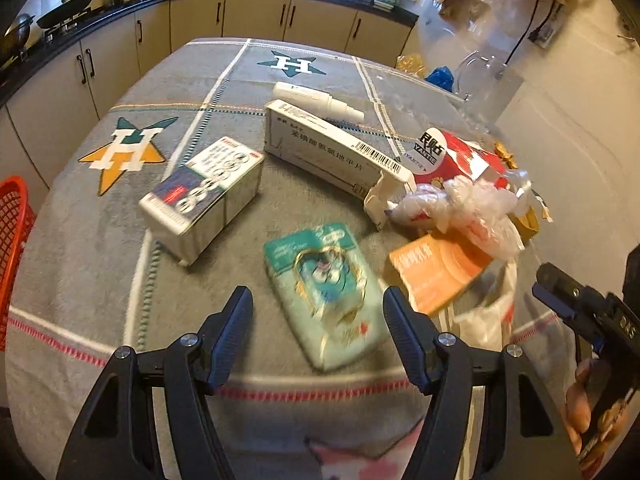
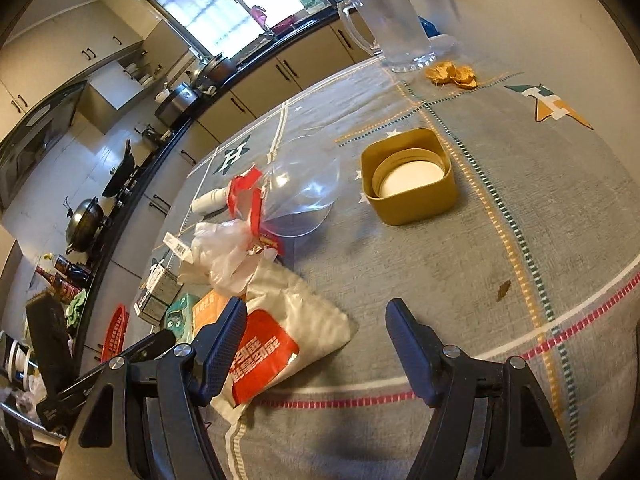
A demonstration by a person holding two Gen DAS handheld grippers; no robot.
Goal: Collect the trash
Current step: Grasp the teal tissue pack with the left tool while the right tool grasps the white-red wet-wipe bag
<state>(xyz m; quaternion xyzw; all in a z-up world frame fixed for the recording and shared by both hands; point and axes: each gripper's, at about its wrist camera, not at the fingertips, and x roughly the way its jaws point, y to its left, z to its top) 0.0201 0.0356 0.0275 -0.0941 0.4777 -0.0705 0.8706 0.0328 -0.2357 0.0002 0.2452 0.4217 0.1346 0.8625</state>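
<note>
L gripper (image 1: pixel 318 312) is held w/ jaws spread over a teal packet (image 1: pixel 326 294) on the worktop (image 1: pixel 100 240), nothing gripped; R gripper (image 2: pixel 316 340) jaws spread, empty, beside a white-red pouch (image 2: pixel 288 336); a red basket (image 1: pixel 12 240) is seen at the left edge

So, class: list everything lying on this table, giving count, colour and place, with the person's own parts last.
Medicine boxes: two, white, table's left and middle.
Tissue pack: one, teal, between the left gripper's fingers, untouched.
Spray bottle: one, white, far side.
Orange box: one, right of the pack.
Crumpled plastic: one clump, clear.
Yellow tub: one, mid-table.
Glass mug: one, clear, far edge.
Left gripper: open.
Right gripper: open.
</note>
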